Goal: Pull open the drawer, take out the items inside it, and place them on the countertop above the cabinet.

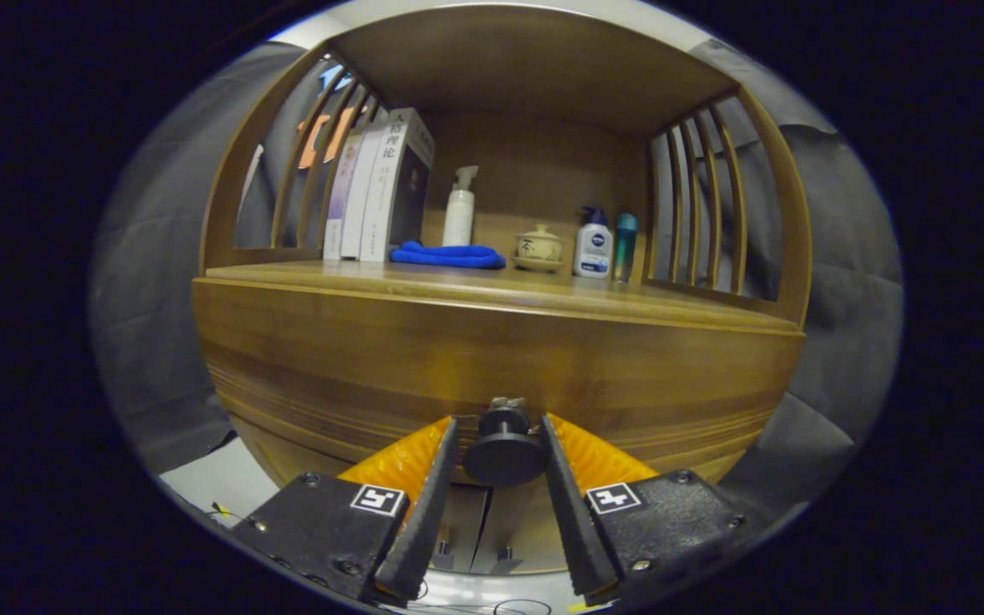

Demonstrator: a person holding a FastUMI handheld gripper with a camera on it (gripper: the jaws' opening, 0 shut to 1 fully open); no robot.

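Observation:
The wooden cabinet's drawer front [492, 359] stands right before me, with a round dark knob [505, 451] low at its middle. My gripper [502, 427] has its two fingers on either side of that knob, and both fingers press against its rim. The drawer's inside is hidden behind the front panel. Above the drawer runs the wooden countertop [612, 295].
On the countertop stand several books [385, 184], a folded blue cloth [449, 254], a white pump bottle [459, 209], a small lidded cup [540, 246], a lotion bottle [594, 246] and a teal bottle [625, 243]. Slatted side rails [701, 201] enclose the shelf.

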